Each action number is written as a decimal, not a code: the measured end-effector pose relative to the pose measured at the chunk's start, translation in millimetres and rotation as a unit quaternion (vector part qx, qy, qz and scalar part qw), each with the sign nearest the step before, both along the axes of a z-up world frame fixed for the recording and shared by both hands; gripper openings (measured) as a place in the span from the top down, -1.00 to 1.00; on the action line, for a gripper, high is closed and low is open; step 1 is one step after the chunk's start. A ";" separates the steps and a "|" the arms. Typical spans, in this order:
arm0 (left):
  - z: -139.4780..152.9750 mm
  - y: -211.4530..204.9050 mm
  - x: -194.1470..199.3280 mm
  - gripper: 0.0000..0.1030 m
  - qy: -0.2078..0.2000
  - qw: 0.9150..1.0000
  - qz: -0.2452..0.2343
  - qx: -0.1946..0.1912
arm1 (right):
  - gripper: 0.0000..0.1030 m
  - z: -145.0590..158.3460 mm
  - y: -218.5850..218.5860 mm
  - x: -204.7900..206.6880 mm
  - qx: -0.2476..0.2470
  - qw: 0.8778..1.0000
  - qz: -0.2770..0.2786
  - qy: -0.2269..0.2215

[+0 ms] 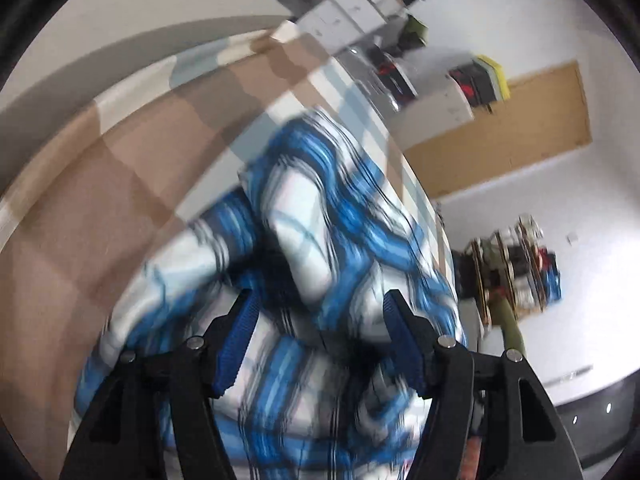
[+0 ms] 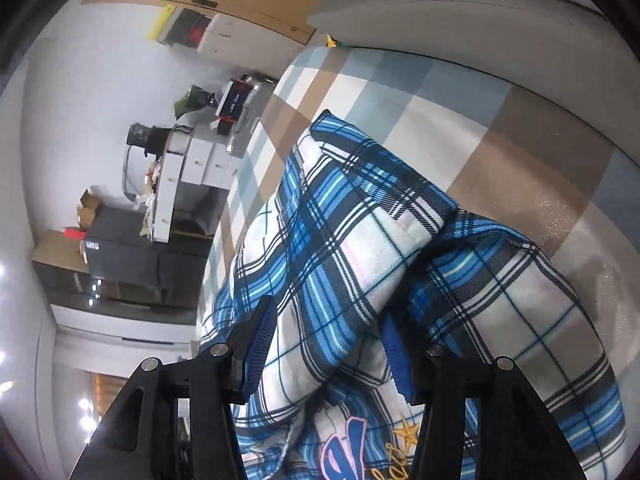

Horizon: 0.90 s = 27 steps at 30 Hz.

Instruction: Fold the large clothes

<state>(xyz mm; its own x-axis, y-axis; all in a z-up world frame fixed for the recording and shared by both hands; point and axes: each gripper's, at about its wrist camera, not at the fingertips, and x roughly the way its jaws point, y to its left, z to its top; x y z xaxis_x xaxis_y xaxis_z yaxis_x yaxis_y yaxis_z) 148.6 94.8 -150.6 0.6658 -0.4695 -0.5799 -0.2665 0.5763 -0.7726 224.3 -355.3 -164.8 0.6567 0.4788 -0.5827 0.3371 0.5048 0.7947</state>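
My left gripper (image 1: 318, 304) hangs over the plaid shirt (image 1: 320, 240) with its blue pads spread apart; the cloth lies under the gap, blurred, and neither pad presses on it; released, then. My right gripper (image 2: 326, 320) is likewise spread, its pads (image 2: 394, 354) standing either side of a ridge of the same plaid shirt (image 2: 360, 240) without pinching it. The shirt lies heaped and partly folded on the checked bed cover (image 2: 540, 152), a bed of tan, pale blue and white squares; an embroidered patch with a gold star (image 2: 406, 434) shows near the bottom of the right view. Beyond the bed stand white drawers (image 2: 200, 164) against the wall; a wooden door (image 1: 520, 128) shows in the left view.
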 end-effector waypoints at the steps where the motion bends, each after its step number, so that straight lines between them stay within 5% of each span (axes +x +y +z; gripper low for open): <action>1: -2.9 1.1 5.4 -0.14 0.010 1.000 0.008 -0.005 | 0.00 0.1 0.0 0.6 0.000 1.000 -0.001 0.001; 3: -3.7 4.3 10.6 -0.07 0.008 0.999 0.032 -0.015 | 0.01 0.8 -1.0 0.3 -0.004 1.000 -0.006 0.000; 5: 0.1 6.6 8.9 0.71 0.008 0.999 0.051 -0.006 | 0.37 3.3 0.0 4.4 -0.023 1.000 -0.012 -0.003; 6: 3.8 6.9 5.3 0.85 -0.005 0.999 0.049 -0.003 | 0.91 3.5 -1.3 6.0 -0.036 0.999 -0.015 -0.009; 7: 11.4 6.7 1.2 0.99 -0.023 0.998 0.053 0.008 | 0.96 3.8 -4.4 5.5 -0.041 0.999 -0.022 -0.012; 12: 53.6 9.6 -36.9 1.00 -0.101 0.989 0.069 0.082 | 0.97 40.8 -7.5 -22.5 -0.125 0.986 -0.049 -0.102; 17: 17.8 18.5 -30.2 1.00 -0.040 0.991 0.058 0.115 | 0.97 8.6 -6.6 -10.4 -0.147 0.989 -0.024 -0.004; 20: 11.1 10.4 -27.7 1.00 -0.021 0.989 0.042 0.143 | 0.94 8.9 1.4 -8.1 -0.192 0.981 -0.010 0.015; 22: 18.8 5.7 -27.6 1.00 -0.015 0.985 0.034 0.169 | 0.69 20.3 5.8 -12.3 -0.231 0.973 -0.001 0.015; 25: 42.3 2.9 -37.5 0.64 -0.009 0.975 0.046 0.216 | 0.43 47.4 10.3 -34.0 -0.280 0.960 0.000 -0.020; 27: 64.8 -6.1 -44.3 0.42 -0.046 0.971 0.040 0.232 | 0.38 69.0 12.8 -55.1 -0.307 0.950 -0.006 -0.062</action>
<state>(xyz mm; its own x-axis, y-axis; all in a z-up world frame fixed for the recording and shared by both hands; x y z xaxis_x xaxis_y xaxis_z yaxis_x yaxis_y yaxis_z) 104.3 88.6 -85.8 0.7487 -0.1173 -0.6525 -0.2658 0.8485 -0.4576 169.1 -342.5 -95.8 0.7420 0.0659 -0.6671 0.2678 0.8831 0.3852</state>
